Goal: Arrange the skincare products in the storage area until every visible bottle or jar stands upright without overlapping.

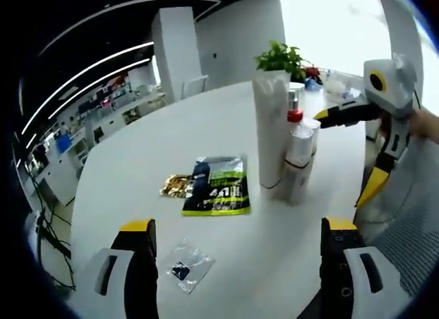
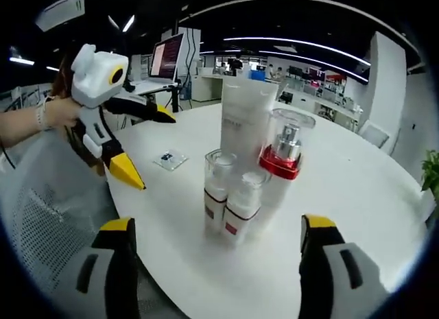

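With every bottle (image 2: 233,195) standing upright in a tight cluster on the counter (image 2: 357,188), your left gripper (image 1: 236,264) and right gripper (image 2: 212,271) hold their jaws apart and empty, so judge the arranging near done and only check for overlap.

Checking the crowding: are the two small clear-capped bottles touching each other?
Cannot tell: in the right gripper view the two small bottles stand side by side, overlapping in the picture.
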Action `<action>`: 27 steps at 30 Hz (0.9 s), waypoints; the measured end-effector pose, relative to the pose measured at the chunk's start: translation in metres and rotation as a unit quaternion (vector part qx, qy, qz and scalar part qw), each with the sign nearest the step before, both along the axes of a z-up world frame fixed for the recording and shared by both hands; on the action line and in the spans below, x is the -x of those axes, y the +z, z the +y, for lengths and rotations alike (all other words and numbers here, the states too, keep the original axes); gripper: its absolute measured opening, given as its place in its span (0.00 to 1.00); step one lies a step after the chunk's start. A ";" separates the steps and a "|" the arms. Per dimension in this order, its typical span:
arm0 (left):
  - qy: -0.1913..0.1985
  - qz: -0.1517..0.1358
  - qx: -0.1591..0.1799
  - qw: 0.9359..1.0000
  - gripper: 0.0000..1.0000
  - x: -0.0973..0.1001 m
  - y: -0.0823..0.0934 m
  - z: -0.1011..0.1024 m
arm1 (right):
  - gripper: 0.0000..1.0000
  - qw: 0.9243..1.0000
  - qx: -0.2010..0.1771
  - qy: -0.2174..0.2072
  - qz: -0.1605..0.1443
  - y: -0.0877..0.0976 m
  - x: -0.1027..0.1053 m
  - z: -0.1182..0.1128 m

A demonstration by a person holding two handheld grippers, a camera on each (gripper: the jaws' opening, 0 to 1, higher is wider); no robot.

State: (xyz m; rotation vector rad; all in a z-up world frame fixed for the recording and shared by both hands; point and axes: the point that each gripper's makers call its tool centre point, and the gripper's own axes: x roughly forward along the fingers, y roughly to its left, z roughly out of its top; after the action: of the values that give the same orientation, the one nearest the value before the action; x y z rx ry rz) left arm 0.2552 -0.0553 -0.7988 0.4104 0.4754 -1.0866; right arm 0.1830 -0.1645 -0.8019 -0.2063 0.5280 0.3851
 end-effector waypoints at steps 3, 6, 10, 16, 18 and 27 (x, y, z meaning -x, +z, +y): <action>0.000 0.005 0.009 1.000 0.97 0.001 0.002 -0.003 | 1.00 1.000 0.000 -0.009 0.001 -0.001 -0.002 -0.008; 0.000 0.011 0.009 1.000 0.97 0.002 0.001 -0.003 | 1.00 1.000 -0.015 -0.018 -0.001 0.002 -0.001 -0.012; -0.004 0.012 0.012 1.000 0.97 0.004 0.002 -0.007 | 0.89 0.999 -0.025 -0.020 0.006 0.005 0.003 -0.014; -0.007 0.013 0.023 1.000 0.97 0.002 0.007 -0.011 | 0.80 0.999 -0.019 -0.011 0.033 0.003 0.013 -0.019; -0.003 0.015 0.021 1.000 0.97 0.001 0.006 -0.009 | 0.76 0.999 -0.017 -0.010 0.036 0.004 0.015 -0.022; 0.020 0.028 0.030 0.999 0.97 -0.002 0.008 -0.002 | 0.58 0.997 0.010 -0.001 0.077 0.004 0.017 -0.032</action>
State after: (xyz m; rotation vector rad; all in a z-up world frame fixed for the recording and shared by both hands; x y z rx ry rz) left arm 0.2574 -0.0568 -0.7910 0.3167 0.4963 -1.0740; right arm 0.1663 -0.1960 -0.7978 -0.1976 0.6831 0.3961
